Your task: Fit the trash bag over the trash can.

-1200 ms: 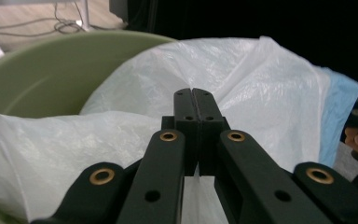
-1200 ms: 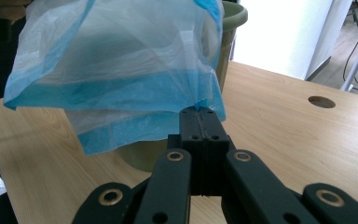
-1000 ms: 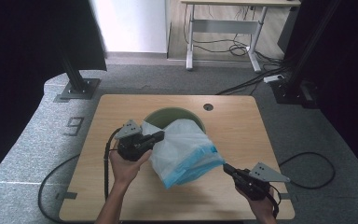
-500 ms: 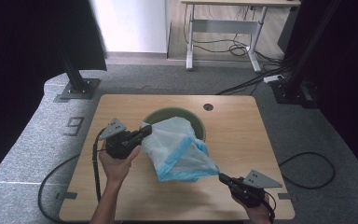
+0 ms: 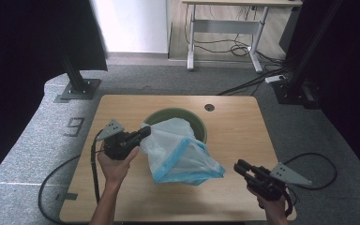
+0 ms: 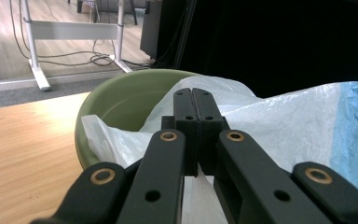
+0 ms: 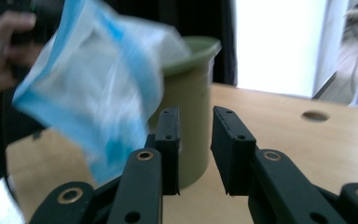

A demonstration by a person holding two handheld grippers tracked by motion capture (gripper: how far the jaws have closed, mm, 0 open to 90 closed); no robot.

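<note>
Left gripper (image 5: 143, 134) clamped on bag (image 5: 180, 152) to hold it over bin (image 5: 199, 125), right gripper (image 5: 240, 167) just opening, empty, apart

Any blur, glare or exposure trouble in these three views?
Right gripper view: the white and blue plastic bag is smeared by motion, and the bright wall behind is blown out. Left gripper view: sharp on the green round bin, with a near-black backdrop. High view: evenly lit, with dark curtains at both sides and mild sheen on the wooden table.
</note>
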